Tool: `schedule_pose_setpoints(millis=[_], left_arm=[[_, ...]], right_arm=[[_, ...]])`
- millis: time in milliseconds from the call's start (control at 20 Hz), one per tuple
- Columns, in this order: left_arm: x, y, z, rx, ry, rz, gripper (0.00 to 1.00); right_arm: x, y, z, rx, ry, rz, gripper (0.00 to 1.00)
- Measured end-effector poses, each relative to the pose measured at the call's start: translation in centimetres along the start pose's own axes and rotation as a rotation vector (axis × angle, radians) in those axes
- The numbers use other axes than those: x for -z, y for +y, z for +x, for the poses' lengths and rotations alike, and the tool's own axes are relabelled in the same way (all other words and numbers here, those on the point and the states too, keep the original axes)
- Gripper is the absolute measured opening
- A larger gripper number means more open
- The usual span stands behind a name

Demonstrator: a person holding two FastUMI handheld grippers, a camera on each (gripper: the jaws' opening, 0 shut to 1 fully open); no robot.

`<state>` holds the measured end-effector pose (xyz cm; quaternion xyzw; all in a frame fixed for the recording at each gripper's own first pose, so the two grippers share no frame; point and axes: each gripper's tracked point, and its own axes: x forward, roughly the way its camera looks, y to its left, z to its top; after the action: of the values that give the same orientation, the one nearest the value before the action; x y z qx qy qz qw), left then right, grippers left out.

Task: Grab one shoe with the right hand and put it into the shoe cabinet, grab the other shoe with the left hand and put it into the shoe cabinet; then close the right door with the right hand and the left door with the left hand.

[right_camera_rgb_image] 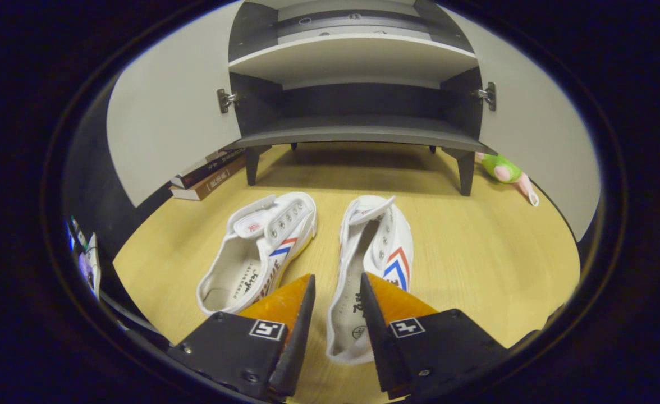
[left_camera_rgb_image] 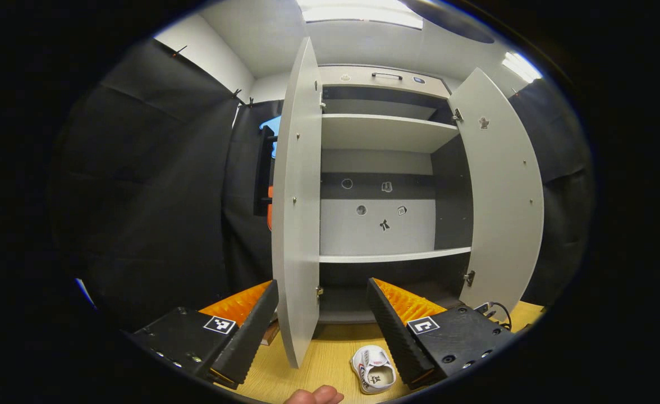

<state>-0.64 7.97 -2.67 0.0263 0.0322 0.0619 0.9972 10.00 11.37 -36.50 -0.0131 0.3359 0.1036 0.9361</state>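
The jaws of the right gripper [right_camera_rgb_image: 334,289] stand partly open and low over the right-hand shoe [right_camera_rgb_image: 372,264], one finger on each side of its inner wall near the heel; in the right gripper view they straddle that edge but I cannot tell that either presses on it, so the shoe reads as not yet held. The approach from behind the heel makes sense, since the thin collar gives the fingers something to pinch and leaves the toe pointing toward the shoe cabinet [right_camera_rgb_image: 358,132]. The left-hand shoe [right_camera_rgb_image: 260,252] lies just beside its mate on the wooden floor [right_camera_rgb_image: 493,252], toes likewise toward the cabinet, waiting for the other hand. The left gripper [left_camera_rgb_image: 324,306] is held higher with its jaws wide apart and nothing between them, facing the open cabinet. The left door [left_camera_rgb_image: 296,202] and right door [left_camera_rgb_image: 504,191] are both swung out, which keeps the shelves reachable. Some books [right_camera_rgb_image: 206,174] lie under the left door and a green toy [right_camera_rgb_image: 504,171] beside the far leg
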Motion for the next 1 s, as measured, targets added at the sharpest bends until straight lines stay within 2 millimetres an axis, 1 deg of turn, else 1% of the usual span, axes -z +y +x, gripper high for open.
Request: schedule_pose_setpoints(millis=[50, 100, 150, 200, 250, 300, 350, 400, 450, 500, 550, 650, 700, 800, 850, 950, 1000], left_arm=[[0.0, 0.1, 0.2, -0.001, 0.001, 0.002, 0.95], [0.1, 0.2, 0.2, -0.002, 0.004, 0.002, 0.95], [0.2, 0.2, 0.2, -0.003, 0.006, 0.001, 0.95], [0.3, 0.3, 0.2, -0.003, 0.01, 0.001, 0.95], [0.4, 0.2, 0.3, -0.004, 0.011, 0.0, 0.95], [0.4, 0.2, 0.3, -0.005, 0.011, -0.002, 0.95], [0.4, 0.2, 0.4, -0.003, 0.008, -0.005, 0.95], [0.4, 0.1, 0.4, 0.002, 0.011, -0.008, 0.95], [0.6, -0.1, 0.3, 0.006, 0.018, -0.009, 0.95], [0.8, -0.1, 0.3, 0.009, 0.025, -0.008, 0.95], [1.0, -0.2, 0.3, 0.011, 0.029, -0.009, 0.95], [1.1, -0.4, 0.2, 0.019, 0.036, -0.013, 0.95], [1.0, -0.5, 0.1, 0.021, 0.037, -0.014, 0.95], [0.9, -0.6, 0.1, 0.022, 0.034, -0.016, 0.95], [0.8, -0.7, 0.1, 0.024, 0.031, -0.021, 0.95], [0.5, -1.1, 0.1, 0.039, 0.022, -0.032, 0.95], [0.6, -1.3, 0.1, 0.049, 0.029, -0.033, 0.95]], right_arm=[[0.0, 0.2, 0.5, -0.002, 0.002, -0.008, 0.42], [-0.1, 0.4, 1.1, -0.005, 0.007, -0.013, 0.49], [-0.1, 0.5, 1.6, -0.007, 0.014, -0.016, 0.48], [-0.1, 0.6, 2.1, 0.0, 0.021, -0.02, 0.47], [-0.2, 0.6, 2.6, 0.008, 0.019, -0.026, 0.4], [-0.5, 0.6, 3.0, 0.019, 0.01, -0.036, 0.48], [-0.6, 0.5, 3.5, 0.027, 0.006, -0.051, 0.48], [-0.9, 0.3, 3.8, 0.039, 0.002, -0.058, 0.39], [-1.1, 0.1, 4.2, 0.053, -0.003, -0.064, 0.46], [-1.4, -0.1, 4.6, 0.065, -0.007, -0.067, 0.37], [-1.6, -0.3, 4.9, 0.069, -0.014, -0.069, 0.32], [-1.9, -0.8, 5.2, 0.079, -0.024, -0.061, 0.28], [-2.1, -0.9, 5.2, 0.073, -0.027, -0.049, 0.13], [-2.2, -1.3, 4.8, 0.048, -0.029, -0.041, 0.08], [-2.3, -1.4, 4.8, 0.031, -0.033, -0.043, 0.07], [-3.1, -1.8, 4.2, 0.035, -0.072, -0.072, 0.04], [-3.9, -2.3, 3.8, 0.052, -0.098, -0.112, 0.04]])
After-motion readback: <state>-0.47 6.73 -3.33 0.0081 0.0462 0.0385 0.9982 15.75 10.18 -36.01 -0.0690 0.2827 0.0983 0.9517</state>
